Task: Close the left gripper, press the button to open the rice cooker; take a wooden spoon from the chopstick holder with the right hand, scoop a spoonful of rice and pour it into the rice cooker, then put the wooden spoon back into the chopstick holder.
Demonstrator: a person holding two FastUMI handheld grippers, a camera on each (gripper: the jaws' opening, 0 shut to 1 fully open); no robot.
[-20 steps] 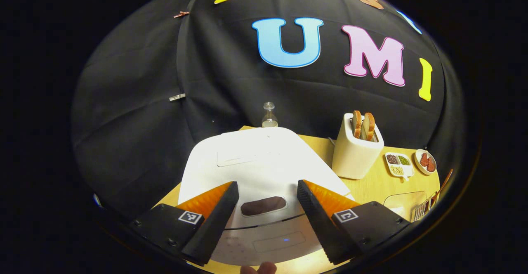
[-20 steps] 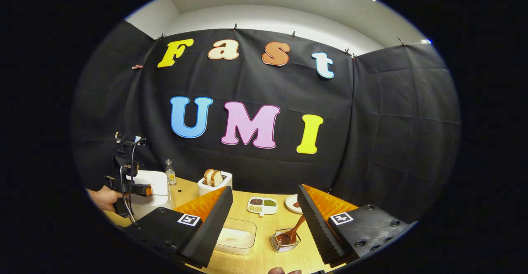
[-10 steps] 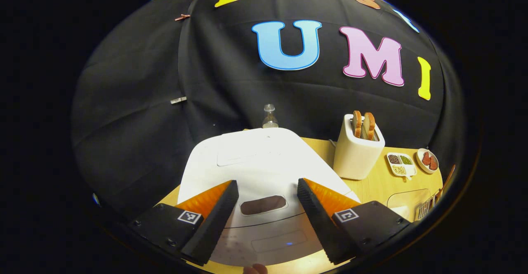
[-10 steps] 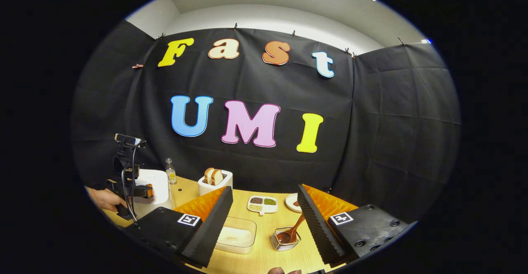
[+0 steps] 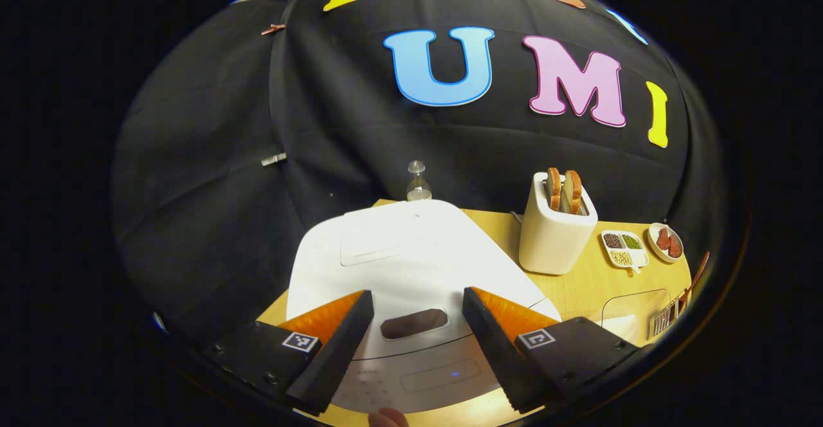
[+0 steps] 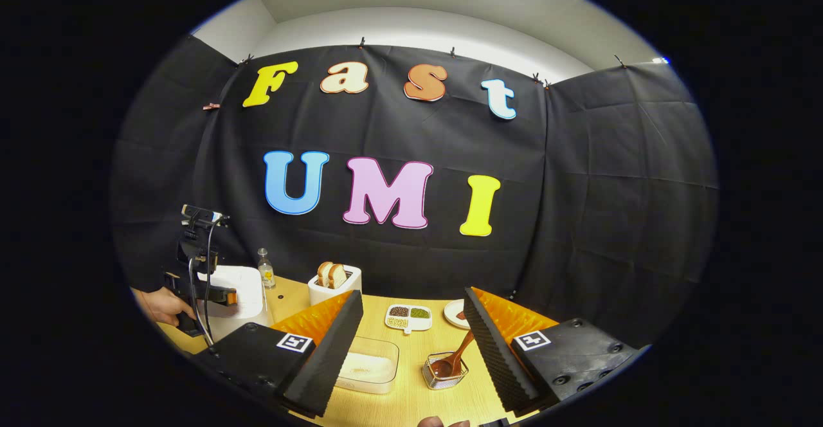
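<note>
A pale wooden worktop (image 6: 411, 401) stands against a booth wall of black cloth (image 6: 578, 208) pinned up with small clips, and above the cloth a plain light wall and ceiling (image 6: 418, 2) show.

In the right gripper view, at the far left, a person's hand (image 6: 161, 305) holds the left claw (image 6: 222, 295) over the front of the white rice cooker (image 6: 241, 295). In the left gripper view that left claw (image 5: 415, 343) hangs just above the cooker's closed lid (image 5: 411, 260), its fingers spread apart and gripping nothing, with the dark oblong button (image 5: 415, 323) showing between them.

Behind the cooker stands a small glass bottle (image 5: 418, 184). To its right is a white toaster (image 5: 554, 234) with two slices of bread (image 5: 563, 189) upright in its slots. Farther right lie a divided dish of beans and grains (image 5: 622, 249) and a small round plate (image 5: 665, 244) holding reddish pieces.

Nearer the front, the right gripper view shows a clear container of rice (image 6: 366, 366) and, just beside it, the wire chopstick holder (image 6: 443, 372) with the wooden spoon (image 6: 453, 359) standing in it, handle leaning up to the right. The right claw (image 6: 411, 343) hovers above them, released and wide, touching neither.
</note>
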